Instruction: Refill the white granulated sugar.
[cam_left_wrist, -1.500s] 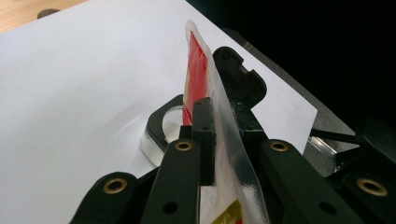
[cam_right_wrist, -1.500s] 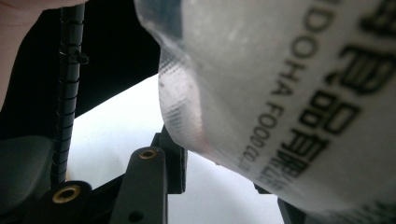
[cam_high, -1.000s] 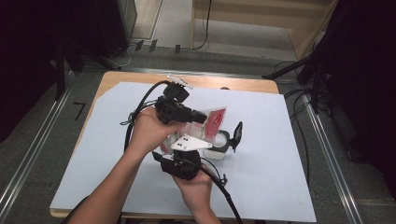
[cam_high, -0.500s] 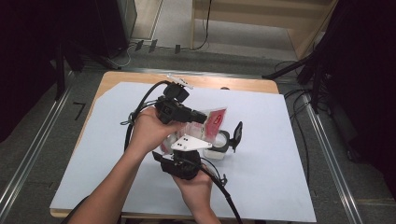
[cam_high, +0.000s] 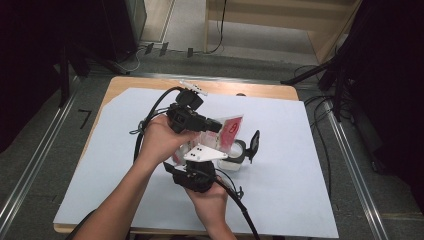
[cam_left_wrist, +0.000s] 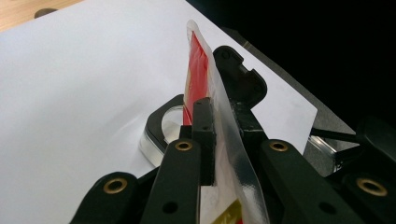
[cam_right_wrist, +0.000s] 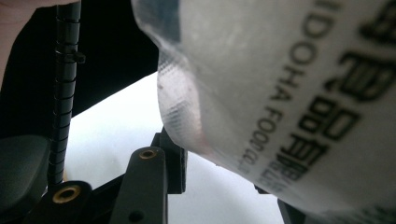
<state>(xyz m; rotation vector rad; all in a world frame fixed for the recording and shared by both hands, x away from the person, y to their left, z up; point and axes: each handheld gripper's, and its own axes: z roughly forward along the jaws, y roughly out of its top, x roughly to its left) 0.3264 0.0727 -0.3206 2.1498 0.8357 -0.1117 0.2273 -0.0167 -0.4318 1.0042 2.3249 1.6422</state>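
The left gripper (cam_left_wrist: 217, 140) pinches the red-and-clear packet (cam_left_wrist: 205, 84) edge-on between its closed jaws. Just beyond its tips sits a clear container (cam_high: 234, 156) (black lid raised). The right gripper (cam_right_wrist: 219, 163) clamps the packet's printed end.

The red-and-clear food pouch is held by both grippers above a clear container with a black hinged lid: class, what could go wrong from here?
1. The left gripper pinches only the pouch edge; the slick film may slip.
2. With the right gripper also gripping it, pulling apart could tear it suddenly.
3. The container stands unheld; a bump might tip it.
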